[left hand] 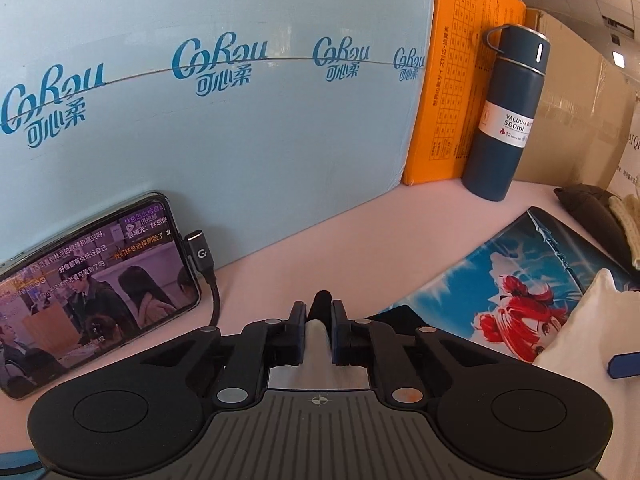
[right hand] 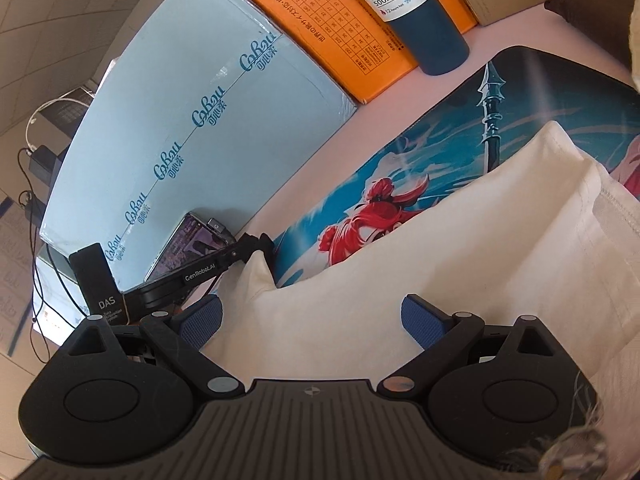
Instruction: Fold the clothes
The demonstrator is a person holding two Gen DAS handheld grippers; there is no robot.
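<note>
A white garment (right hand: 440, 248) lies partly folded on a printed desk mat (right hand: 440, 140) on the pale pink table. In the left wrist view my left gripper (left hand: 320, 314) is shut on a pointed corner of that garment (left hand: 318, 332), which sticks up between the blue pads. The right wrist view shows the same grip from the side, with the left gripper (right hand: 258, 246) pinching the cloth's left corner (right hand: 256, 272). My right gripper (right hand: 312, 314) hovers open over the garment's near edge, its blue pads (right hand: 424, 324) wide apart and nothing pressed between them.
A phone (left hand: 92, 300) on a charging cable leans against a large light-blue box (left hand: 200, 140) at the left. An orange box (left hand: 460, 80) and a dark blue vacuum bottle (left hand: 508, 120) stand at the back. A dark item with cream knit (left hand: 592, 208) lies far right.
</note>
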